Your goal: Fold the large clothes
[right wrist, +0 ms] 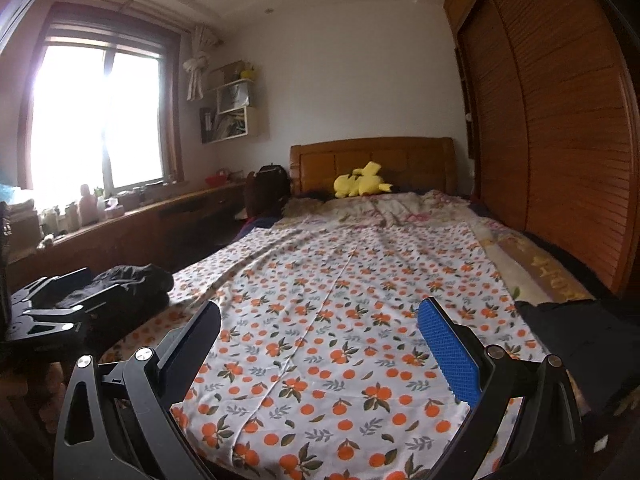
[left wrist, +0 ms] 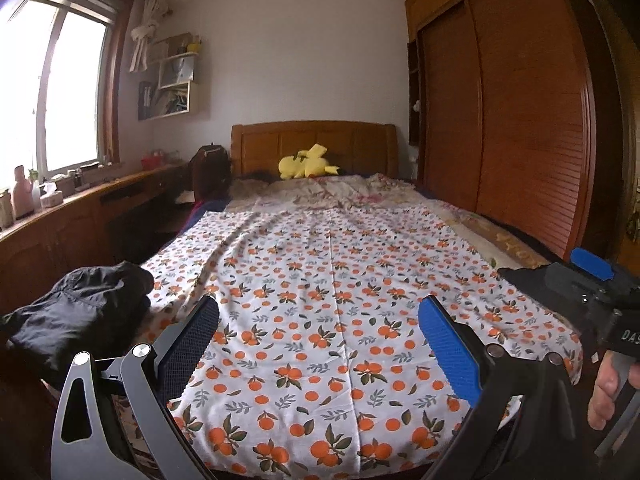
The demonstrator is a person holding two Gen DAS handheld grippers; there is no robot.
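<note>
A crumpled black garment (left wrist: 80,312) lies on the bed's left near corner, also seen in the right wrist view (right wrist: 132,280). Another black cloth (right wrist: 572,332) lies flat at the bed's right near edge (left wrist: 520,276). My left gripper (left wrist: 320,320) hovers open over the orange-print sheet (left wrist: 320,272), with nothing between its blue pads. My right gripper (right wrist: 320,320) is open too, empty, above the same sheet (right wrist: 340,300). Each gripper stands just inside its nearest black piece and touches neither.
A yellow plush toy (left wrist: 306,168) rests by the wooden headboard (left wrist: 316,140). A slatted wardrobe (left wrist: 500,120) lines the right side; a long wooden counter (left wrist: 80,208) with bottles runs under the window on the left. A hand (left wrist: 608,392) holds the right gripper's handle.
</note>
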